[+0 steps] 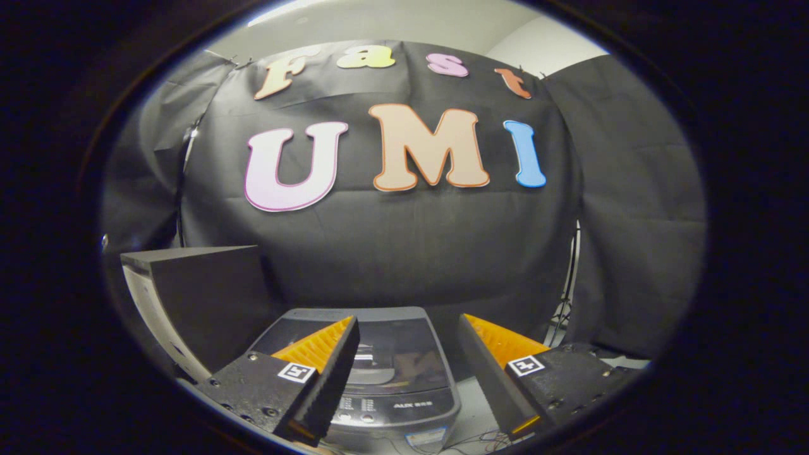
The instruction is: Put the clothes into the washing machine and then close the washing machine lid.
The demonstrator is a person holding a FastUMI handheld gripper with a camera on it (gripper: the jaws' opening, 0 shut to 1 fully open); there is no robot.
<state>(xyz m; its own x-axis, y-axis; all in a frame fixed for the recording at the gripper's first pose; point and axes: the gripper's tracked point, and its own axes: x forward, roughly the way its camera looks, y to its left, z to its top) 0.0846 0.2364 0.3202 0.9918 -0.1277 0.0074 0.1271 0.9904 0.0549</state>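
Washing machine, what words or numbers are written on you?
Washing machine front panel: small print, too blurred to read.
Sticker on its lower edge: too small to read.
Gripper, open, the machine just ahead of it: square markers, no words.

I am in a staged recording booth, not a real home: black cloth [404,240] hangs as walls all around, a small toy-sized washing machine [392,379] sits on a white surface [474,404], loose cables [562,316] trail beside it.
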